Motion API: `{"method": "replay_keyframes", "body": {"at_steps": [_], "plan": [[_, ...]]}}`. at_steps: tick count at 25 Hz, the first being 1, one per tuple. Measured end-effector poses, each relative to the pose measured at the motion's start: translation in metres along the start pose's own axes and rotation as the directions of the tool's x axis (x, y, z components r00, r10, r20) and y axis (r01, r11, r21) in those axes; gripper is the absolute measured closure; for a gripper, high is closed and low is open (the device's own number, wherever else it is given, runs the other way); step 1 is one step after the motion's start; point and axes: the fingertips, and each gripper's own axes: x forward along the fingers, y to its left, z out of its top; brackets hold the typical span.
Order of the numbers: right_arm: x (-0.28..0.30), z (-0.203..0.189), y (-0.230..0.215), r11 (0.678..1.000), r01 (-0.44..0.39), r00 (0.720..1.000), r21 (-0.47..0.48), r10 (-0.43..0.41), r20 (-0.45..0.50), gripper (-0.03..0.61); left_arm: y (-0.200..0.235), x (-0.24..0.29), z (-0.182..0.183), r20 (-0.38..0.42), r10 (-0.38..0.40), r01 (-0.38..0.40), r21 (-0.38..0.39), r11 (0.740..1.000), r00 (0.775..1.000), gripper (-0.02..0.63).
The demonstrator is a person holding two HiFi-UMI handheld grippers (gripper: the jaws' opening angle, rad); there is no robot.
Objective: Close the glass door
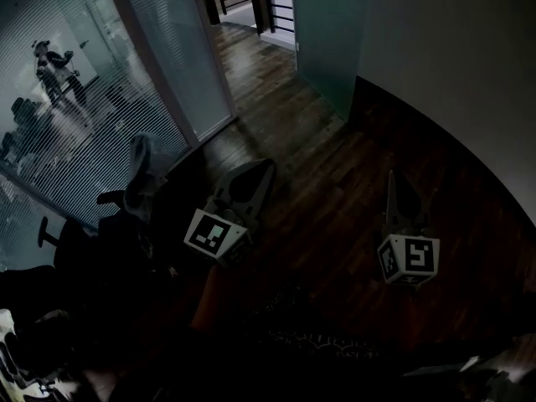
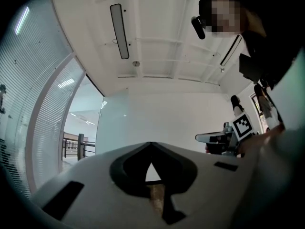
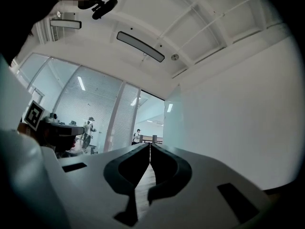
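The left gripper (image 1: 265,167), jaws together on nothing, points roughly level, slanting rightward over the wooden floor (image 1: 335,191). The glass door (image 1: 327,44) stands open well ahead, between the two grippers, its tall frosted panel upright beside the white wall (image 1: 452,57). The right gripper (image 1: 394,177), likewise closed and empty, points straight ahead and seems the nearer one.

We're looking at a pretty dim room here: dark wood plank floor (image 1: 318,174), and a plain white wall (image 1: 452,65) along the right side. On the left there's a glass partition (image 1: 75,124) with fine horizontal stripes, and a dark office chair (image 1: 134,195) sits just beside it. Far at the back we can make out a black railing (image 1: 272,2). Up top it's a white beamed ceiling (image 2: 162,46) with one long strip light (image 2: 119,31).
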Motion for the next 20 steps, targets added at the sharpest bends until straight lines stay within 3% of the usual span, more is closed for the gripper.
{"method": "replay_keyframes", "body": {"at_steps": [20], "plan": [[0.189,-0.048,-0.067,0.995,0.098,0.995,-0.029,-0.099,-0.028,0.575,0.131,0.183,-0.052,0.023,-0.082,0.083,-0.041,0.996,0.996,0.611]]}}
